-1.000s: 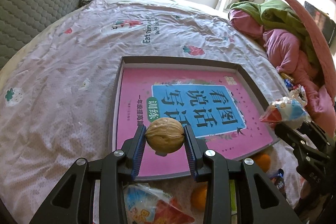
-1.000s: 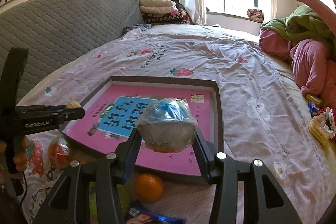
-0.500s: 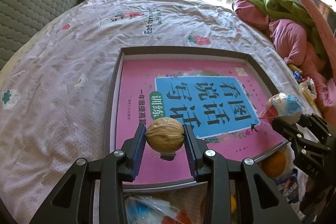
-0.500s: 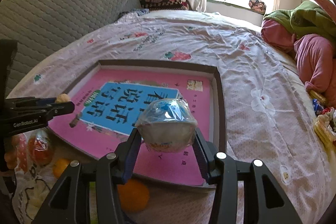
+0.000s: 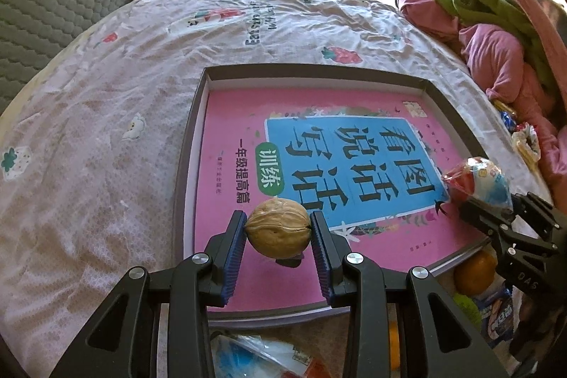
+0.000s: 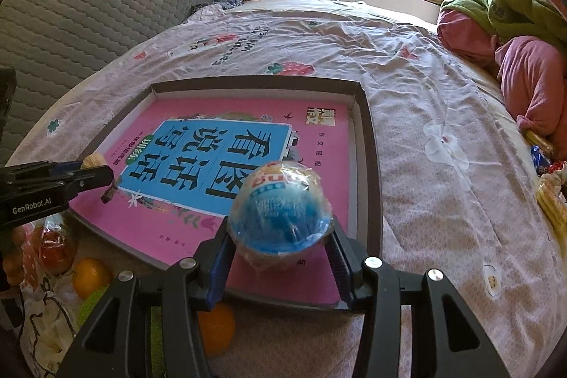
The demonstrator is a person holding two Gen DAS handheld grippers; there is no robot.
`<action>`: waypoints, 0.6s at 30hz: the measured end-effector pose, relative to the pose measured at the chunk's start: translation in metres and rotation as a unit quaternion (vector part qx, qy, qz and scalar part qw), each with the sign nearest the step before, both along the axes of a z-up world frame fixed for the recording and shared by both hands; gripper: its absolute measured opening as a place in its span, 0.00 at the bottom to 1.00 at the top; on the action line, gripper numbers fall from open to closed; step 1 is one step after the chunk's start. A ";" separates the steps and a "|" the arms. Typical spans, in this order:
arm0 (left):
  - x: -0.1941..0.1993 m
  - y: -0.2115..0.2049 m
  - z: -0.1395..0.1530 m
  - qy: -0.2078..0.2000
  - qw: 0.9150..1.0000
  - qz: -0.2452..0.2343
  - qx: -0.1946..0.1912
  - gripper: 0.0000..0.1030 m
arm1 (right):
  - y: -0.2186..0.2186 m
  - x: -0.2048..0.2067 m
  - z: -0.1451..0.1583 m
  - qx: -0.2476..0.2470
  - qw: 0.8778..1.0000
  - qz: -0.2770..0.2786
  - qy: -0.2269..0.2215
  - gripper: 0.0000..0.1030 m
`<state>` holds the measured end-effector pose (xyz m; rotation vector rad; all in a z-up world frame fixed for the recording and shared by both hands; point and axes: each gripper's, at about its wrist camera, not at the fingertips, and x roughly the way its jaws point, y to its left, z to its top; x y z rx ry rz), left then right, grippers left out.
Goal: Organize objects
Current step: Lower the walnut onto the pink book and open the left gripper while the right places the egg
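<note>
My left gripper point(image 5: 278, 229) is shut on a brown walnut point(image 5: 278, 227), held just above the near left part of a shallow dark-rimmed tray point(image 5: 189, 144) that has a pink and blue book cover point(image 5: 319, 144) as its floor. My right gripper point(image 6: 280, 232) is shut on a round snack in clear blue wrap point(image 6: 280, 208), hovering over the tray's point(image 6: 372, 144) near right corner. Each gripper shows in the other's view: the right one with the wrapped snack point(image 5: 478, 181) at the right edge, the left one with the walnut point(image 6: 93, 161) at the left edge.
The tray lies on a bed with a pale printed sheet point(image 5: 106, 137). Oranges point(image 6: 90, 277) point(image 5: 475, 271) and snack packets point(image 5: 499, 316) lie in front of the tray. Pink and green bedding point(image 6: 524, 34) is heaped at the right, a grey headboard point(image 6: 88, 2) at the left.
Both grippers have sunk and moved forward over the tray, which now fills more of each view. The walnut and the wrapped snack stay gripped as before.
</note>
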<state>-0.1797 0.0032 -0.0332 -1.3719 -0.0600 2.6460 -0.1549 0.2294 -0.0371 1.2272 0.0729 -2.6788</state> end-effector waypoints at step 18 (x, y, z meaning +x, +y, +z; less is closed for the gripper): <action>-0.001 0.000 -0.006 -0.017 1.000 0.003 -0.014 0.58 | -0.005 0.006 0.005 0.017 1.000 0.001 0.010 0.56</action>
